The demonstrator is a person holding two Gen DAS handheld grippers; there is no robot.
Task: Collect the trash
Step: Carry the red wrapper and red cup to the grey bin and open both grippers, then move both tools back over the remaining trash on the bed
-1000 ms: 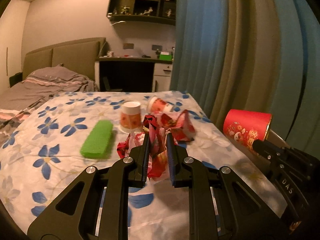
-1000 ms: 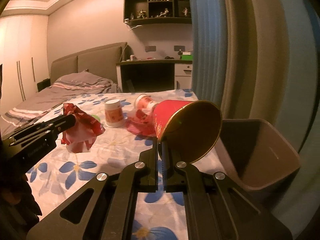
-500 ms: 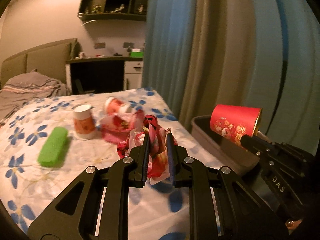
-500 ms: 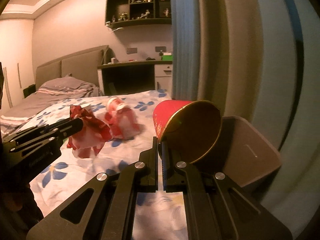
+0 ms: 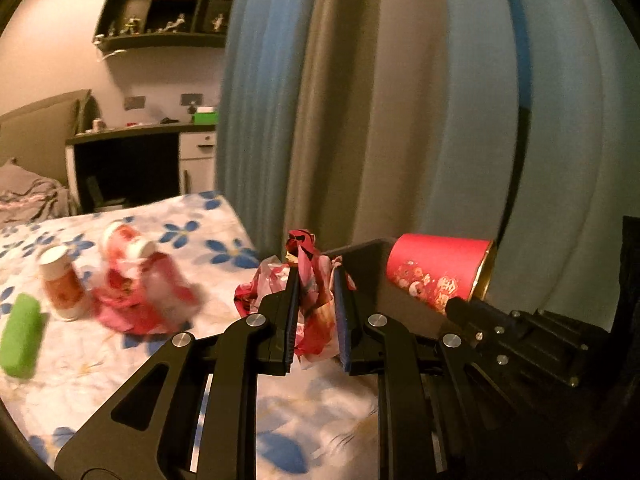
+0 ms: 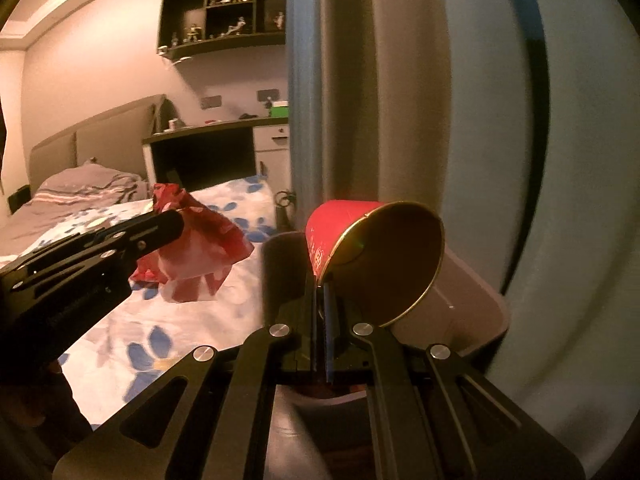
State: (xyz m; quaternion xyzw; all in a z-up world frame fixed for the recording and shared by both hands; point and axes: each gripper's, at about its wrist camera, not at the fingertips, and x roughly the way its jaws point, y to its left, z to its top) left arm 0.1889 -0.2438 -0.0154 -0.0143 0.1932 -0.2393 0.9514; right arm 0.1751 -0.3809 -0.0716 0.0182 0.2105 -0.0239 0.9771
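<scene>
My left gripper (image 5: 316,276) is shut on a crumpled red and white wrapper (image 5: 310,296), which hangs between its pads above the table's right edge. In the right wrist view the same wrapper (image 6: 196,248) dangles from the left gripper (image 6: 176,216). My right gripper (image 6: 323,286) is shut on the rim of a red paper cup (image 6: 380,256) with a gold inside, held on its side over a dark bin (image 6: 472,300). The left wrist view shows that cup (image 5: 440,276) over the bin (image 5: 360,256), beside the right gripper (image 5: 460,304).
On the blue-flowered tablecloth (image 5: 180,344) lie a crumpled red wrapper (image 5: 140,296), an upright small cup (image 5: 60,280), a tipped cup (image 5: 124,240) and a green case (image 5: 20,332). Blue and beige curtains (image 5: 400,100) hang right behind the bin. A desk (image 5: 132,160) and bed stand beyond.
Both grippers have swung to the right with their loads. The cup now hangs over the bin's mouth, and the wrapper has left the middle of the table for its right edge near the bin.
</scene>
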